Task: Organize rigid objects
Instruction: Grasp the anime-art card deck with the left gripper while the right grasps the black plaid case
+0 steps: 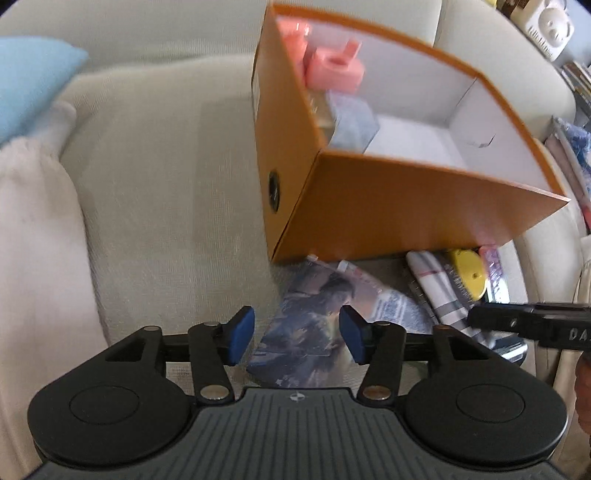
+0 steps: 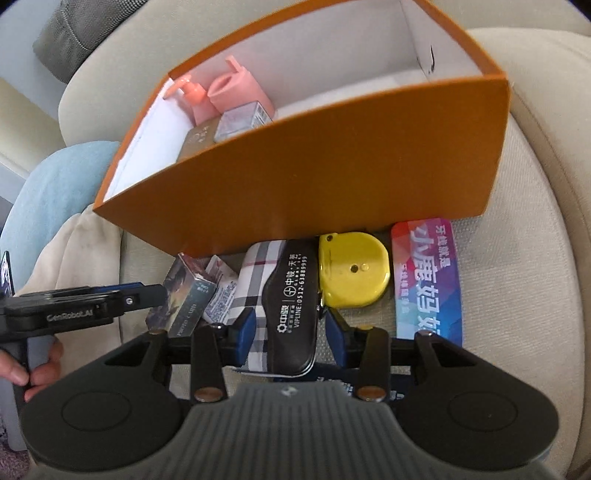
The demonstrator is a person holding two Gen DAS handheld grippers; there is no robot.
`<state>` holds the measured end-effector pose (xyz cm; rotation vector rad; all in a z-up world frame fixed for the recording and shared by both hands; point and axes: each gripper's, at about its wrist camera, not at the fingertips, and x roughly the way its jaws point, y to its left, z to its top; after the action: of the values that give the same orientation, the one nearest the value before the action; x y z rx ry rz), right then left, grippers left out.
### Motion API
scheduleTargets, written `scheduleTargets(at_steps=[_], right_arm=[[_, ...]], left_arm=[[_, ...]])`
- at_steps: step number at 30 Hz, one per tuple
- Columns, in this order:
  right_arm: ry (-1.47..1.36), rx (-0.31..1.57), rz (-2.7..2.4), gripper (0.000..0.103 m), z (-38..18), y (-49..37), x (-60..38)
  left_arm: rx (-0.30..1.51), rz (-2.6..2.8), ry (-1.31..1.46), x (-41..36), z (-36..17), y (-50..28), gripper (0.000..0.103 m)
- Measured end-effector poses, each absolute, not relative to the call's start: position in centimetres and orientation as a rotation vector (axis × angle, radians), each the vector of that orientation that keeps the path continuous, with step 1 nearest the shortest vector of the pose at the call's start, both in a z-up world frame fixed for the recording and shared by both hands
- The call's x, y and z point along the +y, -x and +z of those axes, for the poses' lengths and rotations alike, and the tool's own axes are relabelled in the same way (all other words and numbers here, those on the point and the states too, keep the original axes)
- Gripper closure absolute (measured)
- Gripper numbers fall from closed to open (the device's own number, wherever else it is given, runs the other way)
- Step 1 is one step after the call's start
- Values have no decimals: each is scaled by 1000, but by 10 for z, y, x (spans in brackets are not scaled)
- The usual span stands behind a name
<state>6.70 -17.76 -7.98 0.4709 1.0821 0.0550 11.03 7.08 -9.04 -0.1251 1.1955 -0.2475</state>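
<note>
An orange box (image 1: pixel 406 199) (image 2: pixel 314 177) stands on the sofa with pink containers (image 1: pixel 334 68) (image 2: pixel 240 92) and a small carton inside. In front of it lie a dark photo-card box (image 1: pixel 306 317) (image 2: pixel 181 295), a black case (image 2: pixel 295 295) on a plaid pouch (image 2: pixel 255 280), a yellow round case (image 2: pixel 352 273) (image 1: pixel 465 273) and a colourful flat pack (image 2: pixel 428 280). My left gripper (image 1: pixel 296 334) hangs open over the photo-card box. My right gripper (image 2: pixel 291 330) straddles the black case and pouch, with a slit of cushion showing beside its right pad.
The beige sofa seat (image 1: pixel 166 184) carries everything. A blue cushion (image 1: pixel 29 74) and a white cloth (image 1: pixel 33 258) lie at the left. A person's hand (image 2: pixel 37 365) grips the left tool's handle. Shelves with clutter (image 1: pixel 554 29) stand at the far right.
</note>
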Motion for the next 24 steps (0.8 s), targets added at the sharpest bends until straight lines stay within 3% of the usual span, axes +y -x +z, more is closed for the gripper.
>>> scheduleTargets(at_steps=[4,12,15,17,21,24], right_arm=[[-517,1089,55,58,-84,-72,-182],[-635,1107,89,55,-102,-81,-186],[-654,1101,86,57,-103,-82,-185],[-621,1087,65,63,-96,-81,-181],[-493,1074,71,69,-76,-79,-164],[-436,1057,102,81,-62,-77,-152]], left_arm=[[1215,-272,197,77,-100,-115,19],[1282,-308,361,89,-121,-127,14],[1271,-315,371,86,-115,-126,28],[1256,-302,342,84,-109,-122,38],[1205,-296,280,78,-92,-109,80],[1190,-376,305,71,-85,-100,85]])
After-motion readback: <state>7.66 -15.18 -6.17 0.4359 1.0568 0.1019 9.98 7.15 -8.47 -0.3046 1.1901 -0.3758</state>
